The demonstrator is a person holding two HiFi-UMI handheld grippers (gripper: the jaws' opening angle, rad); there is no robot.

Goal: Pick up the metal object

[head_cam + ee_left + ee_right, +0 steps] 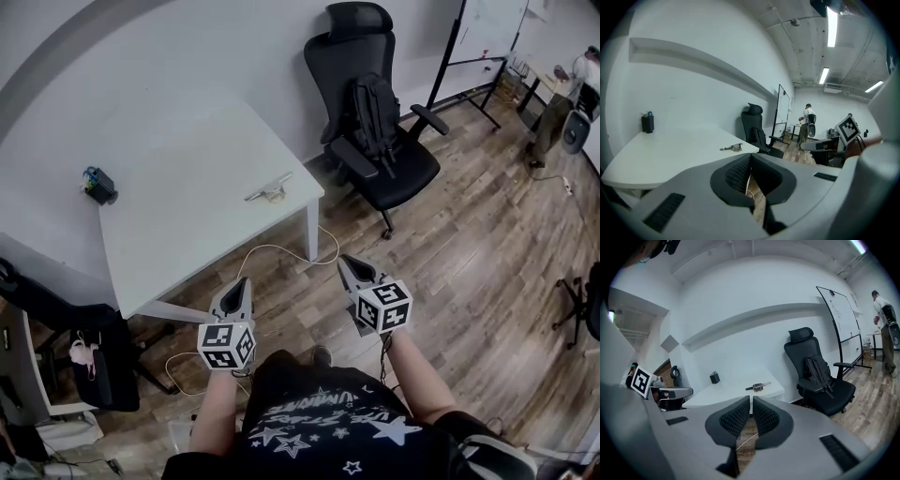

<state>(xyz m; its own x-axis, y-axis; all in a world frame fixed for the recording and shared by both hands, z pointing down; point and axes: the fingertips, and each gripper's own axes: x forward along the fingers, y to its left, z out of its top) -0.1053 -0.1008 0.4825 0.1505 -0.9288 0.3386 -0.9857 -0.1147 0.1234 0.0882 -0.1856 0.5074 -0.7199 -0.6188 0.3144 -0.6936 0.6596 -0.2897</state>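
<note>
Two hand-held grippers: grey two-jaw tools, each carrying a black-and-white marker cube. The left gripper [240, 283] and right gripper [347, 262] are held side by side over the wood floor, short of the table.
Left gripper jaws: pressed together, nothing between them.
Right gripper jaws: drawn together to a hairline slit, nothing between them.
One task item: slim silvery metal object [270, 190], lying flat on the table near its corner on the chair side, well apart from both grippers and touched by neither.
One support: white square-topped table [187, 234].
One other table item: small dark box with blue bits on top [98, 186], near the wall-side edge, well apart from the metal object.
One seat: black high-backed office chair [398, 173], just beside the table's corner.
One bag: black backpack [375, 112], propped on the chair.
One board: whiteboard on a black stand [487, 28], by the far wall.
One bystander: person [562, 103] at the far end of the room, clear of the work.
Step in hand: the approach, by my reading; no reach over the table has begun.
Next move calls for: carrying one gripper forward over the table edge, parting its jaws, and setting them either side of the thin piece. It lies low, so the tips would likely need to come right down to the tabletop.
</note>
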